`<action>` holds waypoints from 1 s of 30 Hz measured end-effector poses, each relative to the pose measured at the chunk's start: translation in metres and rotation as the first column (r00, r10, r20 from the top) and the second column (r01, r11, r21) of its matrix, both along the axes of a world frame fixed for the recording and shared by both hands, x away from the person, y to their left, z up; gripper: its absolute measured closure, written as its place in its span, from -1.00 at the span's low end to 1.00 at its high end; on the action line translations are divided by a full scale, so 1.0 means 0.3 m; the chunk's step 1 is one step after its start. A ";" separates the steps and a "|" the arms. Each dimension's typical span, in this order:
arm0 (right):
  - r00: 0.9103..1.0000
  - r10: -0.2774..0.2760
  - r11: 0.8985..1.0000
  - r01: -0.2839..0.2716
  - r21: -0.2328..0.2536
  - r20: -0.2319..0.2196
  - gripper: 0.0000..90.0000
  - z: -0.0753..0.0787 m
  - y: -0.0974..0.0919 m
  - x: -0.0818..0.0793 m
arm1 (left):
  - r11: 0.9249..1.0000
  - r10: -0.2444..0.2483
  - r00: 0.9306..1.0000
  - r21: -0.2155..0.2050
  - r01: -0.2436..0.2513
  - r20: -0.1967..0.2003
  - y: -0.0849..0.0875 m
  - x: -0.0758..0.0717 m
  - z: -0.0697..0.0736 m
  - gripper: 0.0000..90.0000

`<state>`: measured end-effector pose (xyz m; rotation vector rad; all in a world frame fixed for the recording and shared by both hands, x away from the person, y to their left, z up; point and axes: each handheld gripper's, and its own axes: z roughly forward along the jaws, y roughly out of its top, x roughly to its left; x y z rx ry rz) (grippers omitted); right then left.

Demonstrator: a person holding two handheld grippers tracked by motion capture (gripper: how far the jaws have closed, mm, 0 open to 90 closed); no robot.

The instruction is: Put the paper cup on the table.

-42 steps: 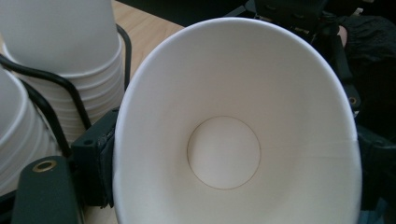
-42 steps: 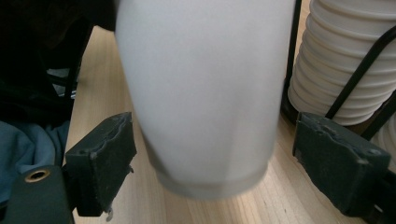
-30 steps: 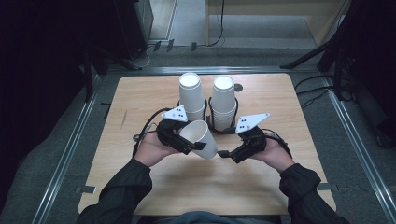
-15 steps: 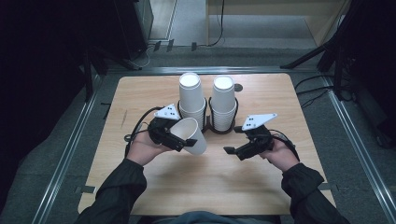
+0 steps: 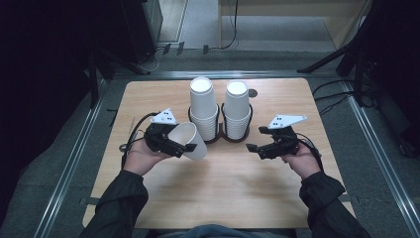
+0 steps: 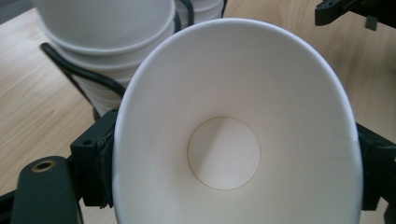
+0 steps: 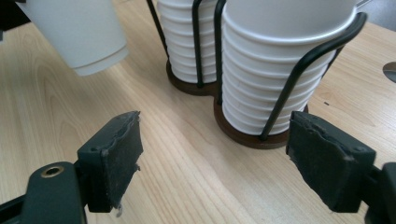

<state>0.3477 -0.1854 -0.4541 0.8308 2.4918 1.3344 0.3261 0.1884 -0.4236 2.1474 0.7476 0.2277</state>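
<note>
Crushing looks the main risk: the left gripper point(image 5: 184, 147) clamps one paper cup point(image 5: 190, 140) by its thin wall, tipped sideways above the table point(image 5: 148, 99), and a tighter squeeze would buckle it. The right gripper point(image 5: 253, 147) holds nothing; its jaws have just been closing a little on air. Two cup stacks point(image 5: 204, 106) in a wire holder point(image 5: 221, 133) stand close behind; a swing could topple them.

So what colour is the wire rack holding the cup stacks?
Black wire rack, clearest in the right gripper view.
</note>
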 end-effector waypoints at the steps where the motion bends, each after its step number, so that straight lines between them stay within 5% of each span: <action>1: 1.000 -0.004 1.000 0.004 0.003 -0.001 -0.58 0.000 -0.002 0.003 | 1.000 0.006 1.000 -0.002 -0.006 -0.002 0.009 0.000 0.000 -0.70; 14: 1.000 0.013 1.000 -0.013 0.004 0.000 -0.56 -0.004 -0.009 0.026 | 0.996 0.078 0.996 -0.032 -0.079 -0.039 0.135 0.012 -0.008 -0.71; 30: 1.000 0.021 0.999 -0.021 -0.027 0.002 -0.56 -0.013 -0.010 0.031 | 0.988 0.154 0.986 0.018 -0.153 -0.058 0.239 0.034 -0.030 -0.72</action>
